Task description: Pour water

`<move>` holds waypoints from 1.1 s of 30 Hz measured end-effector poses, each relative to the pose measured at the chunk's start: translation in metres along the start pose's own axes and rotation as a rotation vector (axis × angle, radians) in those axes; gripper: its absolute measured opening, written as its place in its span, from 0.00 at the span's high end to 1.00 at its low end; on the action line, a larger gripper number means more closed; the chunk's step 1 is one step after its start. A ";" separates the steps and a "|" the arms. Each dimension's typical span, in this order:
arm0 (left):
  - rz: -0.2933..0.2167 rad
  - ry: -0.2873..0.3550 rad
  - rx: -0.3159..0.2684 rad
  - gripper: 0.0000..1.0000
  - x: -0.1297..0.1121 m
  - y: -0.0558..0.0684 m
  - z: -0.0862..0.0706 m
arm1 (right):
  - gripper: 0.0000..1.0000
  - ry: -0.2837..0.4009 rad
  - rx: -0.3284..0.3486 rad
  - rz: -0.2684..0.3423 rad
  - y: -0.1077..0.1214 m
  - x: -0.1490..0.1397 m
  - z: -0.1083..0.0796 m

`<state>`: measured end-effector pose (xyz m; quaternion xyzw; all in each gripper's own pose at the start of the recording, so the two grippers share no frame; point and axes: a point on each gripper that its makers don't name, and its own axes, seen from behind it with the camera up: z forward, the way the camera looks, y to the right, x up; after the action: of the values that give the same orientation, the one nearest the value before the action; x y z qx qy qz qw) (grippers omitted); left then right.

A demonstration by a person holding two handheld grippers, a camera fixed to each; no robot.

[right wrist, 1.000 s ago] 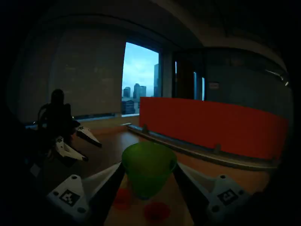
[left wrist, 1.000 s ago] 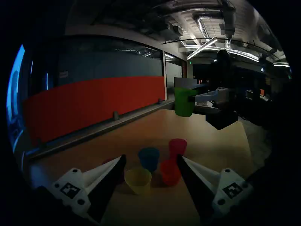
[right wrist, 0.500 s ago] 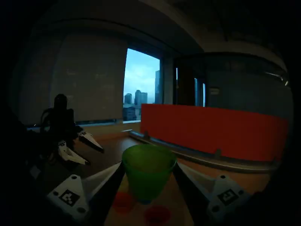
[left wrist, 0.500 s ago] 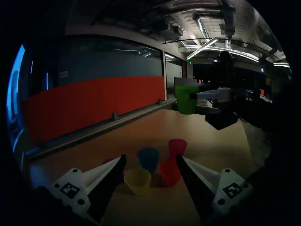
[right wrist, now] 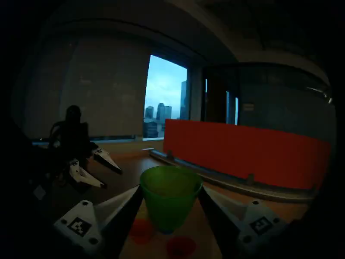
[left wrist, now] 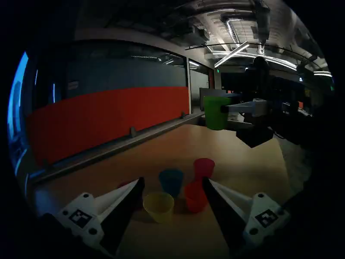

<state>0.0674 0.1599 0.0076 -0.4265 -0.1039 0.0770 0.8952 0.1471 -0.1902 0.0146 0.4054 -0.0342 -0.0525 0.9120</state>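
My right gripper (right wrist: 170,193) is shut on a green cup (right wrist: 170,200), held upright above the wooden table (right wrist: 202,233). In the left gripper view the same green cup (left wrist: 215,112) hangs in the air at the far side, held by the right gripper (left wrist: 226,109). My left gripper (left wrist: 172,186) stands open low over the table, its fingers on either side of a cluster of small cups: a yellow cup (left wrist: 158,206), a blue cup (left wrist: 170,181) and two red cups (left wrist: 195,196) (left wrist: 203,168). In the right gripper view the left gripper (right wrist: 97,169) appears at the left, and red cups (right wrist: 180,247) lie below the green one.
A red partition panel (left wrist: 108,116) with a rail runs along the table's far edge. A window (right wrist: 166,103) with a city view is beyond the table. The room is dim, with ceiling lights (left wrist: 233,54) behind.
The right gripper has lifted the green cup slightly and shifted it a little sideways. My left gripper has stayed nearly still over the cups.
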 end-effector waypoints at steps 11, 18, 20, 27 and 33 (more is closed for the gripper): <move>0.007 -0.020 0.004 0.01 -0.005 0.001 0.005 | 0.09 -0.002 0.014 -0.008 -0.005 0.000 -0.003; 0.008 -0.045 -0.001 0.01 -0.009 0.000 0.012 | 0.09 0.002 0.006 -0.007 -0.004 0.001 -0.012; 0.011 -0.050 -0.001 0.01 -0.010 0.000 0.015 | 0.09 0.000 0.006 -0.007 -0.005 0.000 -0.015; 0.019 -0.077 -0.010 0.01 -0.016 -0.001 0.027 | 0.09 -0.003 0.006 -0.011 -0.008 -0.001 -0.026; 0.014 -0.095 -0.013 0.01 -0.019 -0.004 0.040 | 0.09 -0.003 -0.002 -0.015 -0.010 -0.004 -0.036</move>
<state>0.0387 0.1831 0.0329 -0.4289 -0.1441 0.1026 0.8858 0.1466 -0.1698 -0.0165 0.4048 -0.0327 -0.0598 0.9118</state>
